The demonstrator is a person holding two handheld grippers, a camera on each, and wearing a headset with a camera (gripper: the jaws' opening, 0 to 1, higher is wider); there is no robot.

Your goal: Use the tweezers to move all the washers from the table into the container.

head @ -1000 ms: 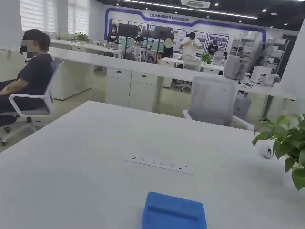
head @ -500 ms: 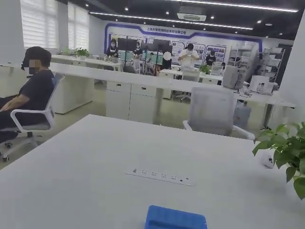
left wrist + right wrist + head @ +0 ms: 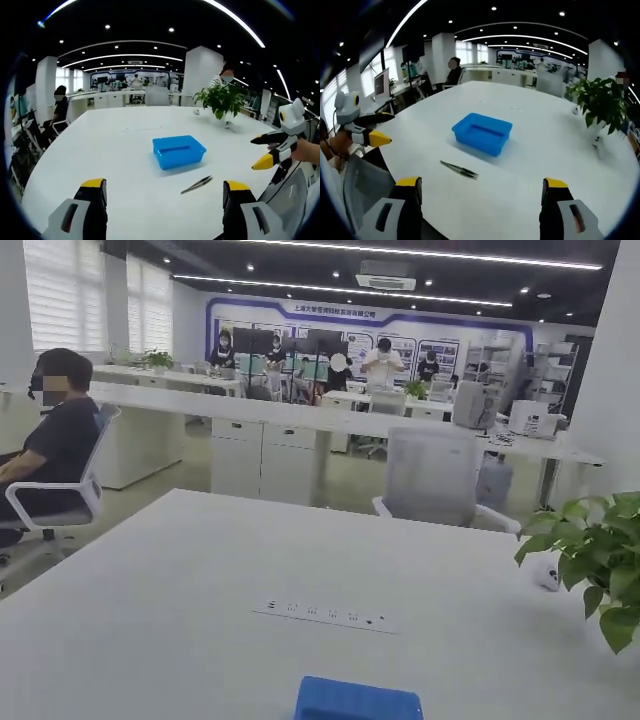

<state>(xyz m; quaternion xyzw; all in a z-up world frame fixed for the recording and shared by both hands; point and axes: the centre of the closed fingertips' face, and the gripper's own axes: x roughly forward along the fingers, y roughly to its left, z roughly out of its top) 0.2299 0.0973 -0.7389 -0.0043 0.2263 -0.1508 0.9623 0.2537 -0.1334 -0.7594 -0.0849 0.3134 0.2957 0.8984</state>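
A blue rectangular container (image 3: 358,702) sits on the white table (image 3: 180,600), near its front edge. The container (image 3: 178,150) lies ahead of my left gripper (image 3: 164,187), which is open with nothing between its yellow-tipped jaws. Metal tweezers (image 3: 197,184) lie flat on the table just short of the container. My right gripper (image 3: 480,183) is open too, and it faces the container (image 3: 482,133) and the tweezers (image 3: 459,170). Each gripper hangs off the table's near edge, apart from the tweezers. The right gripper (image 3: 270,150) and the left gripper (image 3: 367,127) show in each other's views.
A potted plant (image 3: 590,560) stands at the table's right edge beside a small white object (image 3: 546,575). A socket strip (image 3: 325,616) is set into the table's middle. A grey chair (image 3: 432,475) stands at the far side. A person sits at the left (image 3: 55,440).
The head camera has tilted up and swung slightly, so the blue container sits lower in the picture. Nothing on the table has moved.
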